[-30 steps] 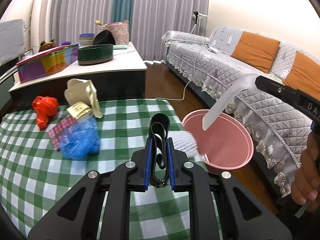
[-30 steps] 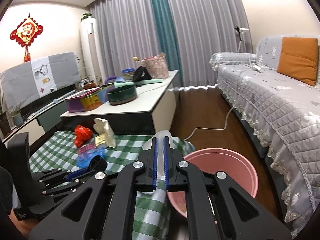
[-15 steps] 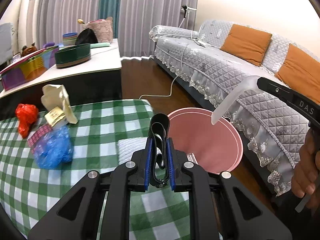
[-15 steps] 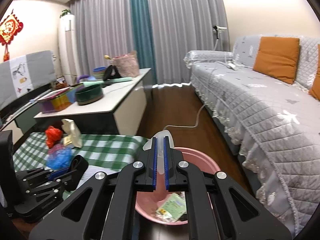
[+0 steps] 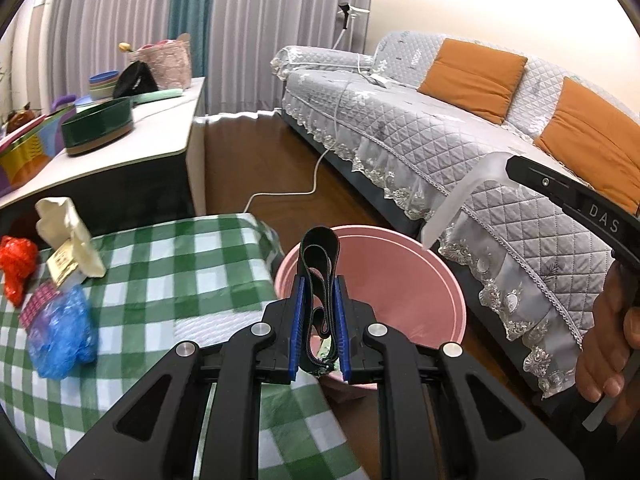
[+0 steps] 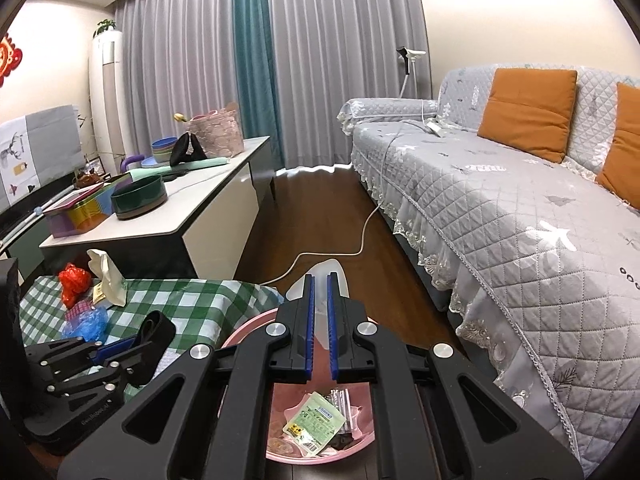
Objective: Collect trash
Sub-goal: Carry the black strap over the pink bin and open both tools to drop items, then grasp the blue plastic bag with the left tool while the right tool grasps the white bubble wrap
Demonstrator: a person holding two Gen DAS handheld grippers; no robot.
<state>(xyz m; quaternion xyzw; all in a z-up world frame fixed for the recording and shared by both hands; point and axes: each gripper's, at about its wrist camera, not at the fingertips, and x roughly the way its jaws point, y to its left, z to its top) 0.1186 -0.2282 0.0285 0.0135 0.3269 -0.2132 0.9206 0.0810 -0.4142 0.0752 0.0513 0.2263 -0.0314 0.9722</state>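
Note:
My left gripper (image 5: 319, 280) is shut on a folded black strap (image 5: 320, 258) and holds it over the near rim of the pink bin (image 5: 400, 280). My right gripper (image 6: 319, 280) is shut on a translucent white plastic piece (image 6: 320, 308) above the pink bin (image 6: 352, 446), which holds a green packet (image 6: 316, 420) and other wrappers. The right gripper (image 5: 508, 168) with its plastic piece (image 5: 460, 200) also shows in the left wrist view, over the bin's far rim. The left gripper (image 6: 132, 346) shows at the left of the right wrist view.
The green checked table (image 5: 160, 272) carries a blue plastic bag (image 5: 60, 336), a pink packet (image 5: 38, 304), red plastic (image 5: 16, 264), a cream paper bag (image 5: 68, 232) and a white cloth (image 5: 224, 332). A grey sofa (image 6: 500, 200) stands right. A white cabinet (image 6: 192, 204) stands behind the table.
Both grippers have moved right, from over the table toward the pink bin. The black strap now hangs over the bin's rim, and the bin's contents show under the right gripper.

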